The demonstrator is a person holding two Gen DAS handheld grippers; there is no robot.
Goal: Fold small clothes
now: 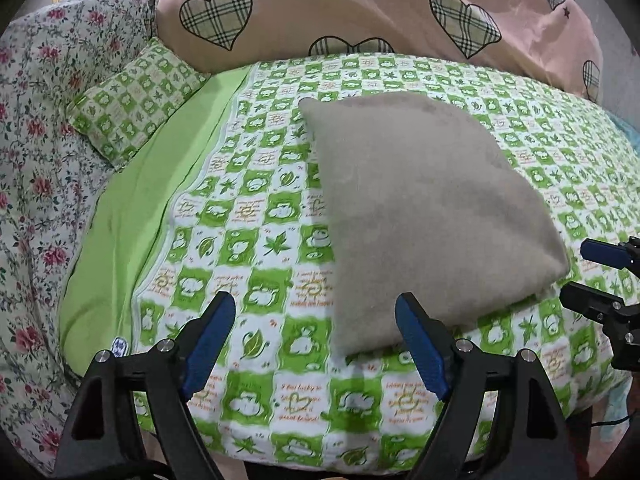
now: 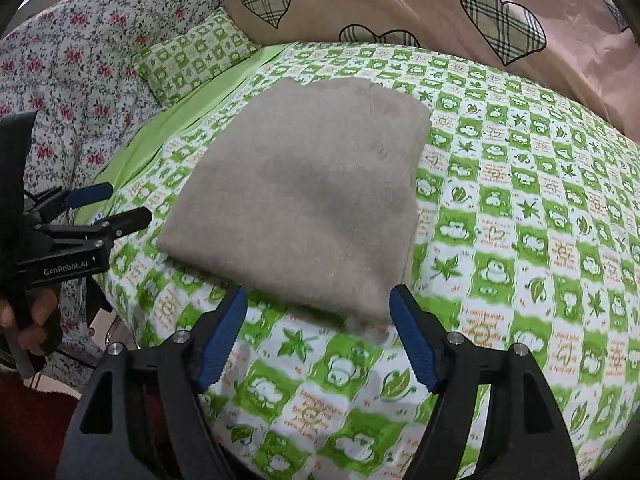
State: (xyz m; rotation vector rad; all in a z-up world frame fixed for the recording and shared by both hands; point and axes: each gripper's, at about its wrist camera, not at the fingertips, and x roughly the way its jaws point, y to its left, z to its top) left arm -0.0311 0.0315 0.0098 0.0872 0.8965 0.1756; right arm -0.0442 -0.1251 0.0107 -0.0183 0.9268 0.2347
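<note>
Garment (image 2: 304, 200): one beige, fleecy piece lying flat on the green-and-white checked bedsheet (image 2: 520, 240), near the front edge of the bed. Outline is a compact, roughly square block with a thick doubled edge along the near side, so it reads as already folded at least once; no sleeves or loose flaps show. Whether a further fold is intended cannot be told from the shape alone.

Left gripper (image 1: 316, 344): jaws spread wide, nothing between them, poised just in front of the garment's near-left corner; its right pad sits close to the cloth, contact unclear. Right gripper (image 2: 318, 336): likewise wide apart and empty, just short of the near edge.

Judgement: folding looks mostly done; what remains is perhaps a final fold or tidying.

Beyond: small matching pillow (image 2: 192, 56), floral quilt (image 2: 80, 80), pink heart-print duvet (image 2: 400, 0).
</note>
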